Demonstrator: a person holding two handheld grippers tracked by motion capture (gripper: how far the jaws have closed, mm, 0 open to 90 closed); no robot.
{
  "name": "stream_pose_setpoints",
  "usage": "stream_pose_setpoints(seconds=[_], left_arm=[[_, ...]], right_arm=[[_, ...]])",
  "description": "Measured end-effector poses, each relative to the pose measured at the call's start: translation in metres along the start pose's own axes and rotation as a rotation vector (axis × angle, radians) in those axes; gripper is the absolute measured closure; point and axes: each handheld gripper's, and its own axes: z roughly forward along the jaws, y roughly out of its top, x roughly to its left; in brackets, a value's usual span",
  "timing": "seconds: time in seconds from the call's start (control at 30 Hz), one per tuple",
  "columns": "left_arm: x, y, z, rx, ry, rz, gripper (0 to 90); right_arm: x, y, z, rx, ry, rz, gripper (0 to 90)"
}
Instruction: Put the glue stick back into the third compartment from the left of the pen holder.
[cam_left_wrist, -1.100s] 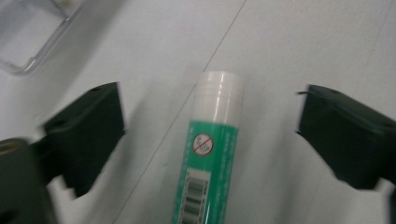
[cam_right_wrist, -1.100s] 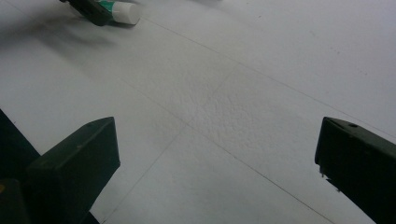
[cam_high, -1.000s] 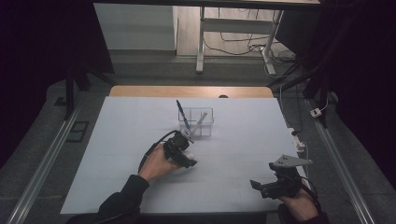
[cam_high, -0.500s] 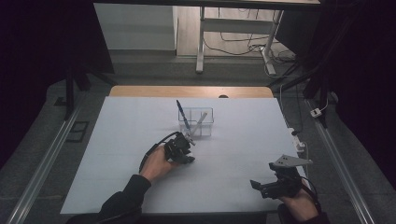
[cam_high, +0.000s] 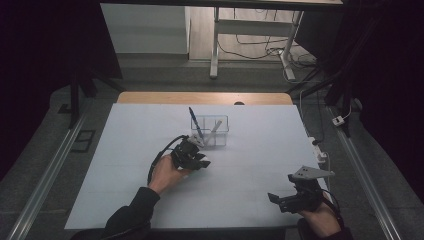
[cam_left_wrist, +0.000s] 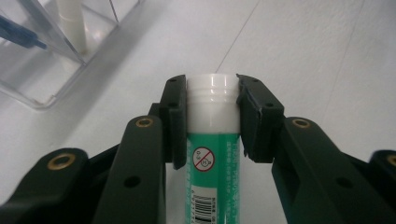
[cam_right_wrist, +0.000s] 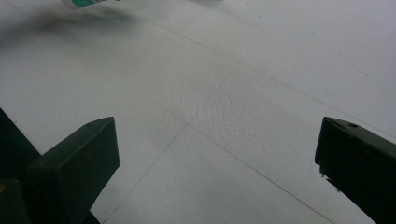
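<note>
Gripping a glue stick between its two black jaws, the left gripper is low over the white counter, just in front of a clear box. In the left gripper view the jaws press on both sides of the white cap end of the stick, and the green body with a barcode and a small red prohibition sign runs back toward the camera. The cap points forward, past the jaw tips. To the upper left in this view stands the corner of the clear box, with a white pen and a blue pen inside it.

In the high view the left gripper is near the middle of the counter, in the person's left hand, and it is just beside the near left corner of the box; I cannot tell if they touch. The blue pen leans out of the box to the left, the white pen leans to the right.

The right gripper is well apart, at the near right part of the counter, with its grey plate on top. In the right gripper view its jaws are wide apart with nothing between them, above bare counter, and the green stick is at the top edge, blurred
</note>
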Motion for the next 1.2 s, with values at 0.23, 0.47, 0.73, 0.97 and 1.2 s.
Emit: stream_pose_setpoints(seconds=[0.23,0.47,0.73,0.97,1.2], left_arm=[[-0.002,0.001,-0.016,-0.081,-0.008,0.003,64.8],[-0.007,0.002,-0.03,-0.157,-0.03,-0.001,64.8],[-0.014,0.004,-0.041,-0.217,-0.047,0.009,64.7],[-0.017,0.007,-0.049,-0.274,-0.043,0.01,64.7],[-0.015,0.014,-0.054,-0.322,-0.03,0.02,64.7]], right_arm=[[0.0,0.0,0.0,-0.007,0.005,-0.003,0.0],[0.001,0.003,-0.001,-0.039,0.035,-0.006,0.0],[0.006,0.01,0.0,-0.071,0.057,-0.032,0.0],[0.009,0.014,0.002,-0.083,0.077,-0.04,0.0],[0.013,0.017,0.005,-0.097,0.102,-0.05,0.0]])
